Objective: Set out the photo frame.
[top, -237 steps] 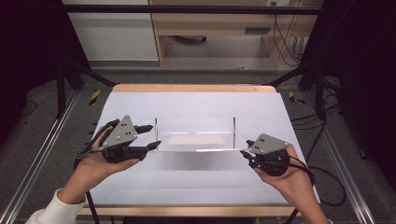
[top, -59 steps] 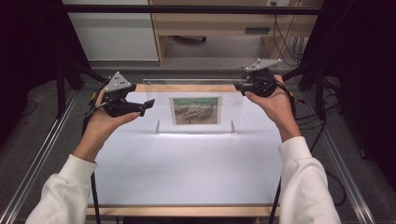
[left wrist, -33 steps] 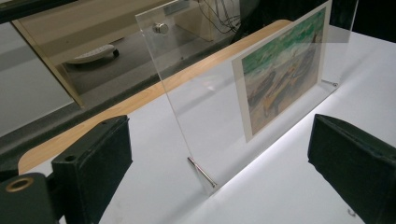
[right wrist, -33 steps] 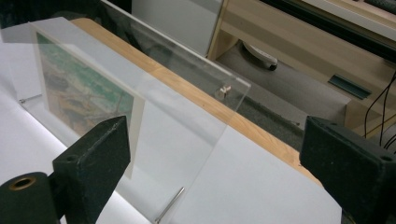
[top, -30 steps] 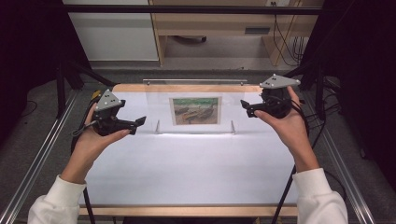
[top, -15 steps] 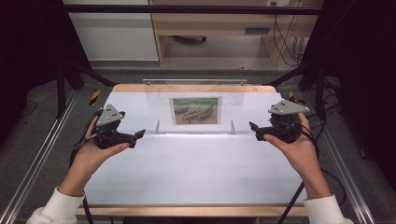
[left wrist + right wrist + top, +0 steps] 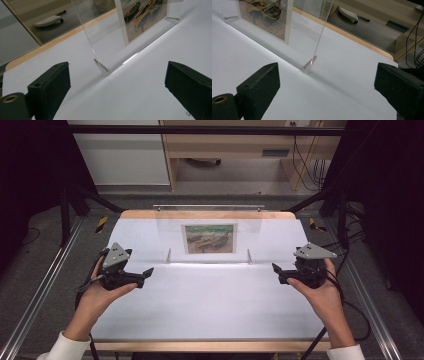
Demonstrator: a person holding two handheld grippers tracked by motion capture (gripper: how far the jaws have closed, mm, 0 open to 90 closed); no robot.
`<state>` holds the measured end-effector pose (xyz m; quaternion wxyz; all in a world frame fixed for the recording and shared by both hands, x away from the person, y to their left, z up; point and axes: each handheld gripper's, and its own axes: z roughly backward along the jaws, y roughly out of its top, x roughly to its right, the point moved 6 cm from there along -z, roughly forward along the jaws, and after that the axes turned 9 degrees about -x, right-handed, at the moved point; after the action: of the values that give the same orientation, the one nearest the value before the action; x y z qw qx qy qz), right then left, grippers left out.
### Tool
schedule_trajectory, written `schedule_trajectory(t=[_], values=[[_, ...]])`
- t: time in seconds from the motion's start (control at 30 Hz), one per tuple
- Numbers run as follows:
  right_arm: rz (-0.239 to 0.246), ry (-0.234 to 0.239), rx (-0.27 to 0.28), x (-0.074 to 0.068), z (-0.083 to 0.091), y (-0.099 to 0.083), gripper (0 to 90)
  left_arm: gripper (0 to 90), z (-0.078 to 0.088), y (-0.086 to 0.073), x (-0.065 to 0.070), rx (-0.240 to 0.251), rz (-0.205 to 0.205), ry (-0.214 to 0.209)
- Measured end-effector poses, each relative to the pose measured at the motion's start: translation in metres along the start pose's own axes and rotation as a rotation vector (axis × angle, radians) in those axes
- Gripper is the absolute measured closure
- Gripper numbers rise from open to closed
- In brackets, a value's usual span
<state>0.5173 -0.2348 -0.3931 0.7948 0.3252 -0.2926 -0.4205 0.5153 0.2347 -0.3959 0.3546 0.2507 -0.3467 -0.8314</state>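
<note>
A clear acrylic picture frame (image 7: 172, 232) stands upright across the far middle of the white table (image 7: 210, 305). It holds a painting of boats (image 7: 209, 238) and rests on two thin metal pegs (image 7: 249, 256). My left gripper (image 7: 146, 272) hovers open near the frame's left end, nothing between its jaws. In the left gripper view (image 7: 117, 95) the pane's corner and peg (image 7: 101, 64) lie just ahead. My right gripper (image 7: 276, 270) is open by the frame's right end. In the right gripper view (image 7: 327, 92) the other peg (image 7: 309, 62) and the painting (image 7: 265, 17) lie ahead.
The table's wooden far edge (image 7: 205, 214) lies just behind the frame. Metal rails (image 7: 40, 290) run along both sides. Beyond stand a white cabinet (image 7: 120, 155) and a wooden desk (image 7: 235, 140), with cables (image 7: 305, 160) at the right.
The frame lay flat at first and now stands upright. In the last seconds both grippers came away from its top corners, down and back toward the near side, empty.
</note>
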Motion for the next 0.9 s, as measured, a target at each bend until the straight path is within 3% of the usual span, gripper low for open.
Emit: schedule_trajectory(t=[0.17,0.23,0.4,0.9], values=[[-0.019,0.008,0.006,-0.001,-0.002,-0.009,6.2,5.5,-0.002,-0.011,-0.002,0.011,0.032,0.000],[-0.030,0.009,0.007,-0.001,-0.003,-0.014,6.2,5.4,-0.003,-0.015,-0.001,0.027,0.061,-0.021],[-0.065,0.026,-0.007,-0.004,-0.011,-0.031,6.2,5.1,-0.008,-0.029,-0.001,0.014,0.061,-0.025],[-0.117,0.038,-0.071,-0.009,-0.039,-0.078,5.7,5.2,-0.029,-0.072,-0.016,-0.002,0.135,0.007]])
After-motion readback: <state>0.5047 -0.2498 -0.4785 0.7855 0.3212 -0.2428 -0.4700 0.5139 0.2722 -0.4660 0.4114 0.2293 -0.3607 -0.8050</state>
